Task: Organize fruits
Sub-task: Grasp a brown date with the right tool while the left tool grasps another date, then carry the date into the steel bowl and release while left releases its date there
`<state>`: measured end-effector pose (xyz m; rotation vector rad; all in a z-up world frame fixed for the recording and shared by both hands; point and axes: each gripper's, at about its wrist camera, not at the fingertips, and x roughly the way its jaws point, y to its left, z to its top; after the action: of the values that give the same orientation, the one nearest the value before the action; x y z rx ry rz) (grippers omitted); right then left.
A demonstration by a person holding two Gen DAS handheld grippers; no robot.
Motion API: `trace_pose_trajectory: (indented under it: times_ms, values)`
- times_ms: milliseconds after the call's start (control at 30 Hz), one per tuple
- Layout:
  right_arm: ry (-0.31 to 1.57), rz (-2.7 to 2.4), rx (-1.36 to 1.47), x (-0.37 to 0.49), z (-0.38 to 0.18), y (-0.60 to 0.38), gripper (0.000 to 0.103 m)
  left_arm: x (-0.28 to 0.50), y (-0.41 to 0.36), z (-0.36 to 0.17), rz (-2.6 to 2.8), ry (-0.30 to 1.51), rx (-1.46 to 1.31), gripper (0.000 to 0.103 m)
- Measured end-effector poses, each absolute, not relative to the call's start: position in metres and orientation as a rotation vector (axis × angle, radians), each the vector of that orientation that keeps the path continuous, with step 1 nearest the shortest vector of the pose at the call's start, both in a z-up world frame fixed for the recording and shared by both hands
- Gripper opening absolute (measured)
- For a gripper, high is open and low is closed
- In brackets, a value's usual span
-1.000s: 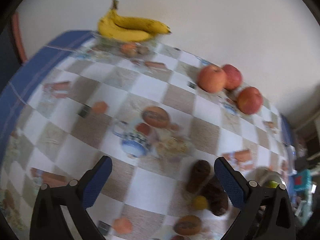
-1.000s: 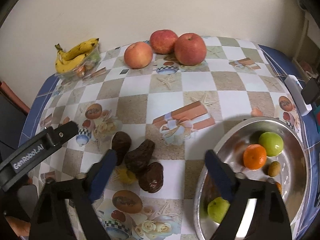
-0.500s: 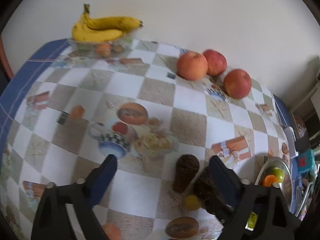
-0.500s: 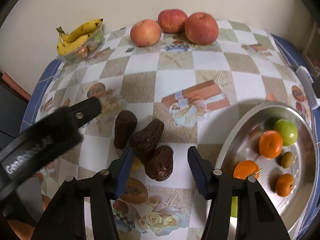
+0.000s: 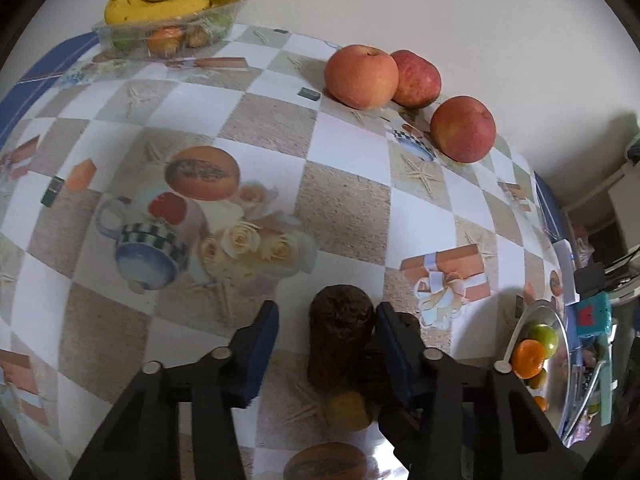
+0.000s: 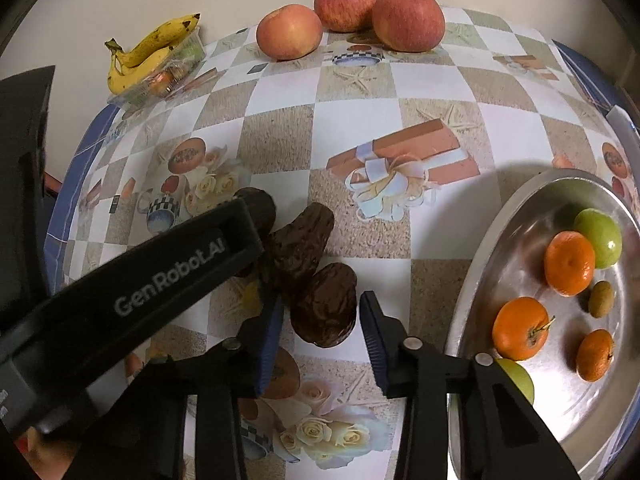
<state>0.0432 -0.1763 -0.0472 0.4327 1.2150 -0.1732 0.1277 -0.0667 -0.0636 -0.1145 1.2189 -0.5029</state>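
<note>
both fisheye views are looking steeply down along their own hand-held gripper fingers, sitting close above the tabletop (image 5: 348, 208). the two are sharing the dark fruits (image 6: 324, 308), the three apples (image 5: 362, 76) and the bananas (image 6: 148, 54).

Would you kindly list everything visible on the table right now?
apples: three, red-orange, far edge by the wall
bananas: one bunch, yellow, on a clear tray, far left
dark wrinkled fruits: three, brown, table centre
small yellow fruit: one, beside them
metal bowl: one, silver, right
oranges: three, in bowl
green fruits: two, in bowl
left gripper: jaws closing around one dark fruit
right gripper: jaws closing around another
</note>
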Motion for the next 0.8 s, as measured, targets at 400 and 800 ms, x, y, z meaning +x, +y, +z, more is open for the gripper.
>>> trace_pose_trajectory:
  times_ms: [400,800]
  values:
    - [1.214,-0.183,0.450,0.039,-0.047,-0.181,0.036,0.128,-0.053,-0.062,-0.474,1.280,-0.169,0.037]
    - [1.150,-0.183,0.463,0.020,-0.020,-0.182,0.036,0.113,-0.034,-0.036,-0.462,1.262,-0.230,0.037]
